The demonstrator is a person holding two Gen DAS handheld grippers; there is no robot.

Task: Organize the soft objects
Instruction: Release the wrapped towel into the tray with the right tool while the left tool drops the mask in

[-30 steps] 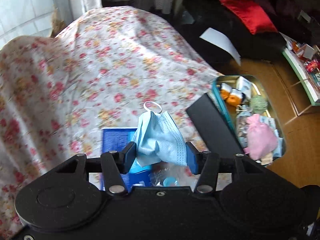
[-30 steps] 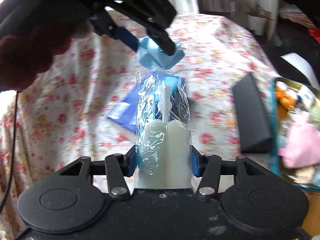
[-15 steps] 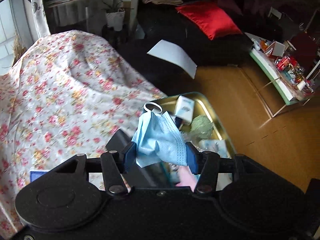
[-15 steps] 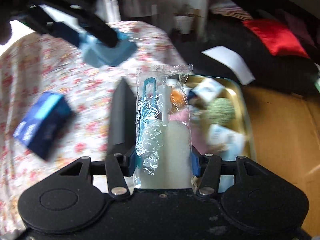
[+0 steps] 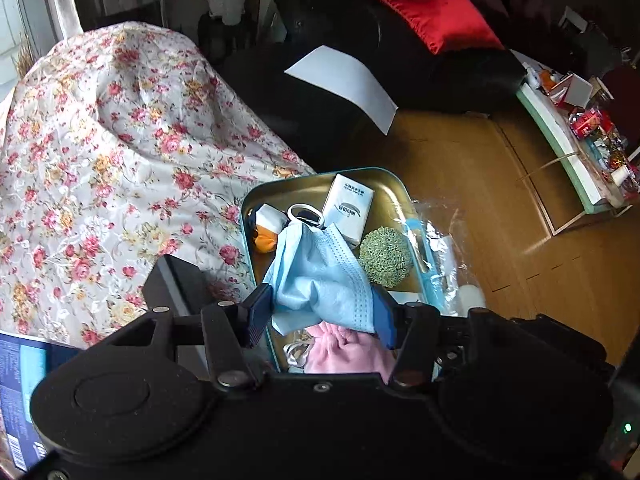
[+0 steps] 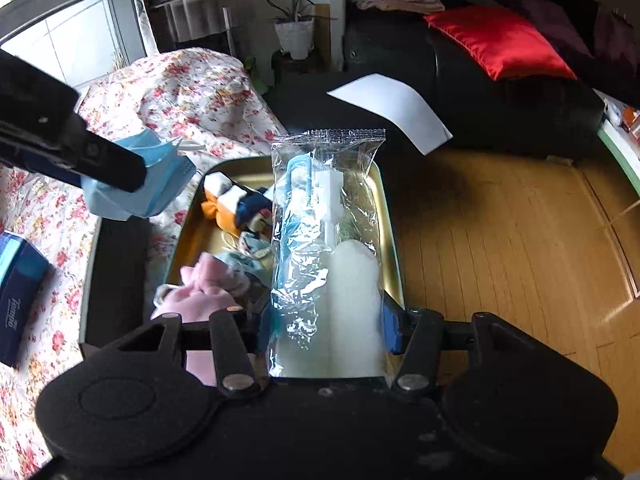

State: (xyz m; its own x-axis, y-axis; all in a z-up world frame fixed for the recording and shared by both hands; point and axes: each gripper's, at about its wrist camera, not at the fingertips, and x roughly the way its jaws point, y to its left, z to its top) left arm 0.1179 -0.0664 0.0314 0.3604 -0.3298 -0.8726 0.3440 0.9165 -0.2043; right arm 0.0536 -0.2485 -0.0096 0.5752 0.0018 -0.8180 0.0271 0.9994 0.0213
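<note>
My left gripper (image 5: 320,312) is clamped on a crumpled blue face mask (image 5: 320,276), holding it above the tin tray (image 5: 384,178). My right gripper (image 6: 326,328) pinches a clear plastic packet (image 6: 326,240) with a white sponge brush inside, over the same tray. Down in the tray I see a pink pouch (image 5: 348,354), a green scrubber ball (image 5: 385,257), a white tissue pack (image 5: 347,206) and an orange-and-white bundle (image 5: 266,226). The tray sits at the edge of the floral cloth (image 5: 112,152), just beside a black case (image 5: 176,284). A blue tissue box (image 6: 20,296) lies further left on the cloth.
</note>
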